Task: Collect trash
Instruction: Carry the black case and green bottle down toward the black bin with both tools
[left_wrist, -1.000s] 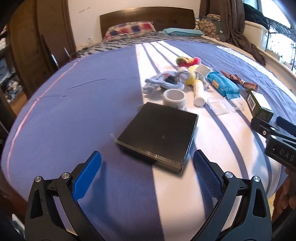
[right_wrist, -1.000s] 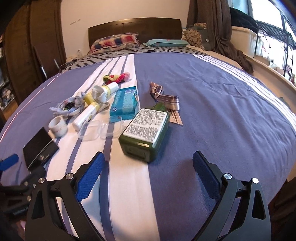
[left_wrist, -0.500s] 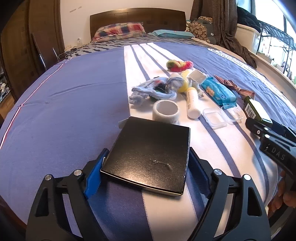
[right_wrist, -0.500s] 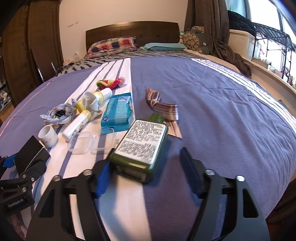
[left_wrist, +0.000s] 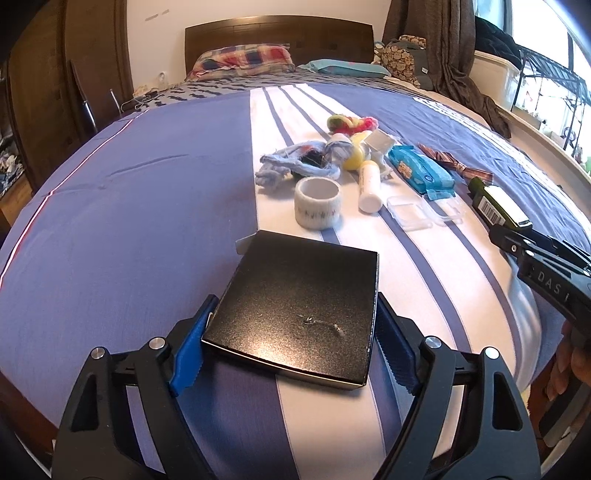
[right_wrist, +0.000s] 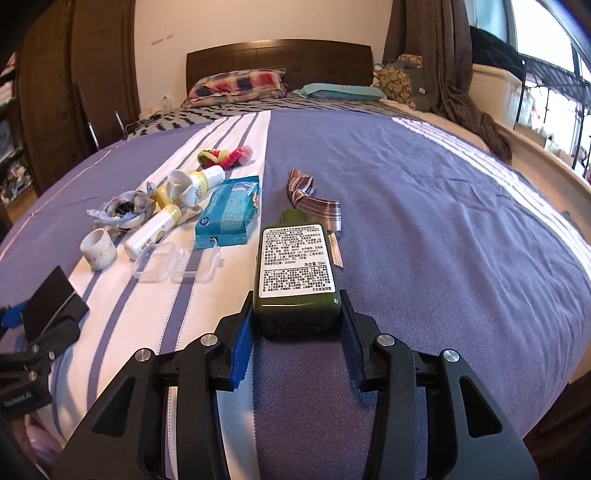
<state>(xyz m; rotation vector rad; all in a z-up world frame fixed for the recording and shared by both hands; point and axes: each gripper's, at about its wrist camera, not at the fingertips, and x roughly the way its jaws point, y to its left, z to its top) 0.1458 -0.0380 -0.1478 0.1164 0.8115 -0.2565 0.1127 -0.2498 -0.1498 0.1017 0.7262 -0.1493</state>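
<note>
A flat black box (left_wrist: 299, 295) lies on the striped bedspread (left_wrist: 129, 221). My left gripper (left_wrist: 295, 306) is shut on it, a blue pad against each side edge. A green bottle (right_wrist: 295, 258) with a white printed label lies flat to the right. My right gripper (right_wrist: 296, 299) has its jaws closing on the bottle's base, and both pads touch its sides. The left wrist view shows the same bottle (left_wrist: 495, 206) in the right gripper's black fingers (left_wrist: 535, 254). At the left edge of the right wrist view sits the black box (right_wrist: 51, 299).
Past the box lie a white tape roll (left_wrist: 317, 203), a white tube (left_wrist: 369, 184), a clear plastic case (left_wrist: 410, 212), a blue wipes pack (left_wrist: 419, 170), a blue rag (left_wrist: 295, 166) and a striped wrapper (right_wrist: 314, 203). Pillows (left_wrist: 240, 59) and the headboard are at the far end.
Both grippers were wide open a second ago. The left has closed onto the black box. The right has closed around the green bottle, which turned to lie straight between the pads.
</note>
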